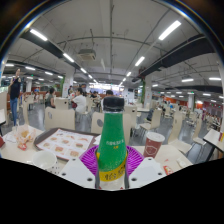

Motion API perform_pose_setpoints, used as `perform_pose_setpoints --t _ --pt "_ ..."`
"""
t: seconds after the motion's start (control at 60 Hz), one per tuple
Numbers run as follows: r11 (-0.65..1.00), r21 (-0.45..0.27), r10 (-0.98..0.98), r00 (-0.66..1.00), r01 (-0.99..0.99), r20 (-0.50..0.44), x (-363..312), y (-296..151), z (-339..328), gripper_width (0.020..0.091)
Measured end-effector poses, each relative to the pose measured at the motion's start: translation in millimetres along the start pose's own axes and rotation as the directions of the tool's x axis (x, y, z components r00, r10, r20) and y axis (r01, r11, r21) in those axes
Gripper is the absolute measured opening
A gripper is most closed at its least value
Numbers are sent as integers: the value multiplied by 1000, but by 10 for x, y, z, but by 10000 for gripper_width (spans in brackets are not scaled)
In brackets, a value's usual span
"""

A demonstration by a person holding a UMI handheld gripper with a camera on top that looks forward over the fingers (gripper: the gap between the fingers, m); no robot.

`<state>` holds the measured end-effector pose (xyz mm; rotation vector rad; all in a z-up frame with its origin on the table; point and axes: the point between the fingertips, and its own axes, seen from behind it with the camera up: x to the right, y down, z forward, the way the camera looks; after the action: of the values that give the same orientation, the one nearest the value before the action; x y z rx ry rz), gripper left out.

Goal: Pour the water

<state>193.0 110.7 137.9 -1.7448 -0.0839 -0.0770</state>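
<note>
Canteen tables lie behind tool (112,172), seemingly clamping smooth green bottle (112,140).

You are facing a large food-court hall with rows of long fluorescent ceiling lights (170,30) overhead. A rectangular tray with a printed paper liner (66,144) lies on the white table surface (178,152) to your left. A red-and-white paper cup (153,144) stands upright to your right, apart from the tray. A standing person in dark clothing (16,95) is at far left. Seated people (78,101) occupy tables further back.
</note>
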Motion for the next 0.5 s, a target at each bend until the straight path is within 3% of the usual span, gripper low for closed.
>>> perform_pose_setpoints --t 0.133,0.167,0.333,0.5 --pt "997 -74 -19 999 21 26 -91 540 98 325" --pt "999 -30 -14 1000 15 18 1 476 15 325" --pt "999 -25 40 999 -41 -12 66 500 18 335" --pt "993 -96 65 998 -66 -16 74 556 10 525"
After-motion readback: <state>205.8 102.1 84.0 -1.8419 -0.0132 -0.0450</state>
